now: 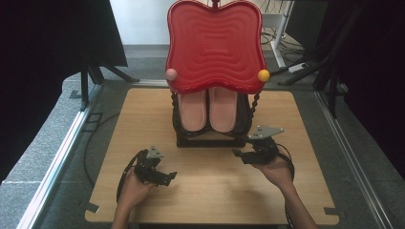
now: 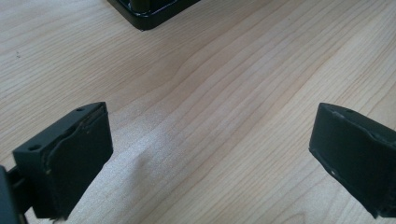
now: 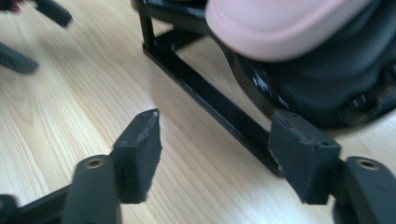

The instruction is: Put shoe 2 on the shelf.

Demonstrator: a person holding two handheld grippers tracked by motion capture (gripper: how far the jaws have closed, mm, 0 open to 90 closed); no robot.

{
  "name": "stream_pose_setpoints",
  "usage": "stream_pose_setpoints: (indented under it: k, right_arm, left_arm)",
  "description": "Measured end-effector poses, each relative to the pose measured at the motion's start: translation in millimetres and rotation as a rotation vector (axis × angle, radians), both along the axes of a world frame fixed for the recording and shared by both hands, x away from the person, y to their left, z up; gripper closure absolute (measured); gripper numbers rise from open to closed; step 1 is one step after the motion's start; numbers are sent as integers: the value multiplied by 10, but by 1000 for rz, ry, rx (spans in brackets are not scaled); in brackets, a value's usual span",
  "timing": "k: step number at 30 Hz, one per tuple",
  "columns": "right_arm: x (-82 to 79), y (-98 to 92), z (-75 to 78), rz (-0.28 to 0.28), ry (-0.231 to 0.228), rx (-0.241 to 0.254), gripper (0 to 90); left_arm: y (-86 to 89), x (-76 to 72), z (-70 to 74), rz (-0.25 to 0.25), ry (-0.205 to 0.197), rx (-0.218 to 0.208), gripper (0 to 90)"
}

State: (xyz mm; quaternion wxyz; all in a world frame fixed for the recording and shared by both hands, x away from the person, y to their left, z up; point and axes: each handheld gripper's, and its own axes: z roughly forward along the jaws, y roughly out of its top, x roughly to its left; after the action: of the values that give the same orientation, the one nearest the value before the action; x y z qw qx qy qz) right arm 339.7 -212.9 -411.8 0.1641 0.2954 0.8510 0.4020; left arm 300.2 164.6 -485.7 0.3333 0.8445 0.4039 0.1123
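Wooden table (image 1: 210, 186) high view: black rack (image 1: 212, 138) holds pink slippers (image 1: 209, 110) under red tray (image 1: 216, 45); right gripper (image 1: 243, 155) near rack's front corner, left gripper (image 1: 167, 177) well apart | left gripper view: jaws spread, nothing between | right gripper view: jaws apart, empty, beside rack base (image 3: 210, 107).

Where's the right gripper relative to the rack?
In the high view the right gripper sits at the right front corner of the black rack, jaws open and empty, below the pink slippers; the right gripper view shows the rack's base bar close ahead.
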Motion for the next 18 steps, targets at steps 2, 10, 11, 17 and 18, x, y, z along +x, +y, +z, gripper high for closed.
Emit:
stream_pose_setpoints:
  k: [2,10,11,17,18]
  right_arm:
    - [-12,-45,-18,-12,11,-24,273]
    - [-65,-345,-30,-100,36,-57,144]
    - [-70,-377,-27,-107,36,-56,139]
    - [-108,-629,-35,-160,44,-57,58]
    - [-109,-656,-44,-166,50,-61,41]
  left_arm:
    - [-4,-3,5,-4,-1,0,0]
    - [-1,2,-10,-4,5,-1,0]
    - [-1,2,-11,-4,5,-1,0]
    - [6,3,-16,-4,7,-5,0]
    - [8,3,-17,-3,8,-6,0]
